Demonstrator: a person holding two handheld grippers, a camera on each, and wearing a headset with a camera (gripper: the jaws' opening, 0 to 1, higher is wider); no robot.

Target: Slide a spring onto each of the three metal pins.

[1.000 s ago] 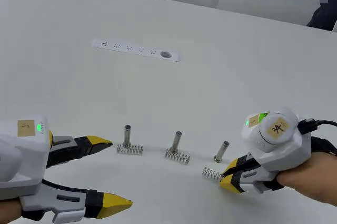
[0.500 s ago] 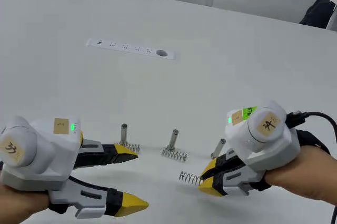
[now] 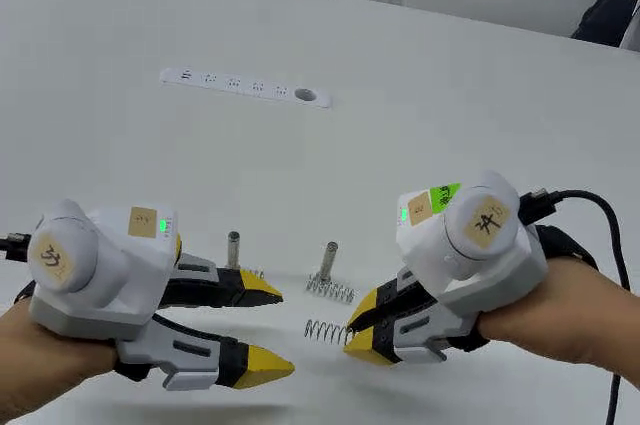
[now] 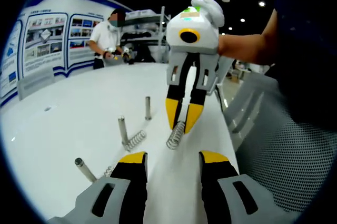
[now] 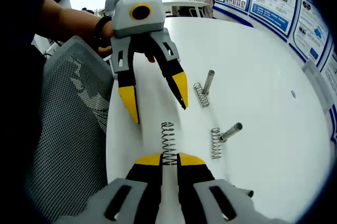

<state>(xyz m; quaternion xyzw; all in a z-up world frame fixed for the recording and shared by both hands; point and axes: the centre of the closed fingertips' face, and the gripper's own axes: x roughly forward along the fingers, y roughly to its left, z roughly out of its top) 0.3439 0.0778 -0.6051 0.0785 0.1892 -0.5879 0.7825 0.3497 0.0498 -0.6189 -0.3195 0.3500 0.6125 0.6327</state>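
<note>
On a white tabletop (image 3: 400, 145), a thin coiled metal spring (image 3: 322, 330) is pinched by the right gripper (image 3: 350, 338); the left gripper (image 3: 284, 333) is spread wide; one steel pin (image 5: 248, 193) is half-hidden.

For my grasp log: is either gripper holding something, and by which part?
The right gripper pinches a spring by one end. The left gripper is open, holding nothing.

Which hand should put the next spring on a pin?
Right. The right gripper is shut on one end of a spring, close to a pin. The left gripper is open and empty.
</note>
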